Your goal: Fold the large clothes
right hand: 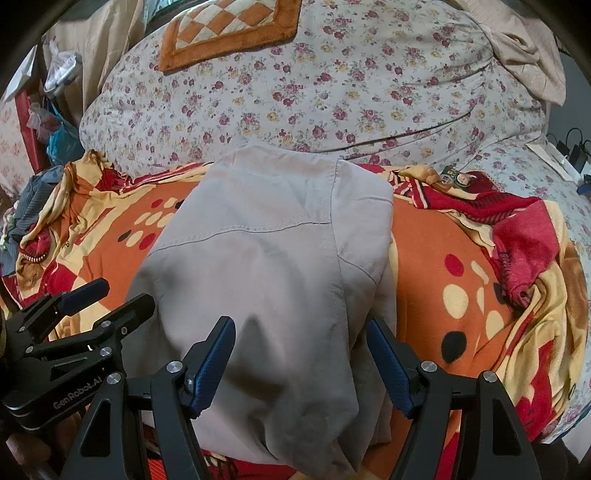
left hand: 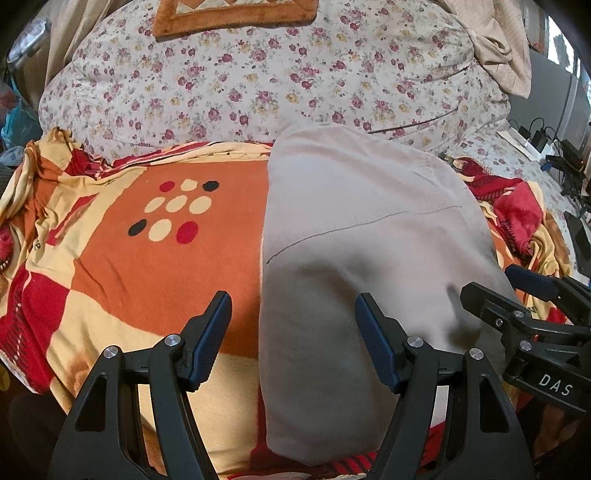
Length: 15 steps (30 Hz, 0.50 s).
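A beige-grey garment [left hand: 362,236] lies folded into a long strip on an orange, red and cream blanket [left hand: 147,240]. It also shows in the right wrist view [right hand: 273,266], with seams visible. My left gripper [left hand: 293,321] is open above the garment's left edge, holding nothing. My right gripper [right hand: 301,347] is open above the garment's near part, holding nothing. The right gripper shows at the right of the left wrist view [left hand: 517,291]. The left gripper shows at the left of the right wrist view [right hand: 107,295].
A floral quilt [left hand: 258,81] is piled behind the blanket, with an orange checked mat [right hand: 229,29] on top. A red knit cloth [right hand: 517,229] lies bunched at the right. Cables and chargers [left hand: 554,147] sit at the far right; bags and clutter [right hand: 55,122] at the left.
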Available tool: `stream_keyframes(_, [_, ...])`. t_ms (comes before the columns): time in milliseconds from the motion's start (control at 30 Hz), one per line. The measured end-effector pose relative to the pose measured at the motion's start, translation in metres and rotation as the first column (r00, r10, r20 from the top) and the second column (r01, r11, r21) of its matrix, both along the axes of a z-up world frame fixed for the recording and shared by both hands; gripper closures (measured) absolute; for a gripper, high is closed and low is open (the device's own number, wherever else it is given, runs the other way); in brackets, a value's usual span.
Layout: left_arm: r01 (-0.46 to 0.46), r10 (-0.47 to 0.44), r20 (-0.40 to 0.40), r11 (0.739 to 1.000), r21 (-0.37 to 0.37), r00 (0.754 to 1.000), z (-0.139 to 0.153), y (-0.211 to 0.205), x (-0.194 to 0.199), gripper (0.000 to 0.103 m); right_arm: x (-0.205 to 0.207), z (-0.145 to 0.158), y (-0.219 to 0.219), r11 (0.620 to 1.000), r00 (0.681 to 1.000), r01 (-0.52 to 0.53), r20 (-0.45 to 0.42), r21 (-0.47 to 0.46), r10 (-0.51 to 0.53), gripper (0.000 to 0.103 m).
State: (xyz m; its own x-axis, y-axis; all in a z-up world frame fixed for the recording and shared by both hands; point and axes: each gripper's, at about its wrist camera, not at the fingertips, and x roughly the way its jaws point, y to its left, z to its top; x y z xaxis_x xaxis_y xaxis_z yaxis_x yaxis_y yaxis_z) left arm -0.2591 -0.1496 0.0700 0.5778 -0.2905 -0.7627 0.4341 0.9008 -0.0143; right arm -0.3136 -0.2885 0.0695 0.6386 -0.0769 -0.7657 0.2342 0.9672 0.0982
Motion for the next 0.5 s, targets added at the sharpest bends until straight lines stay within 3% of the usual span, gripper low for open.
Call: stream_keyframes(500, [-0.001,0.001,0.005,1.000,-0.009,1.000,-0.0018,0.0032,0.0027,0.033,0.0048,-0.0003,0.0002,1.000,1.000,-0.012,-0.008,-0.001,0.012,0.032])
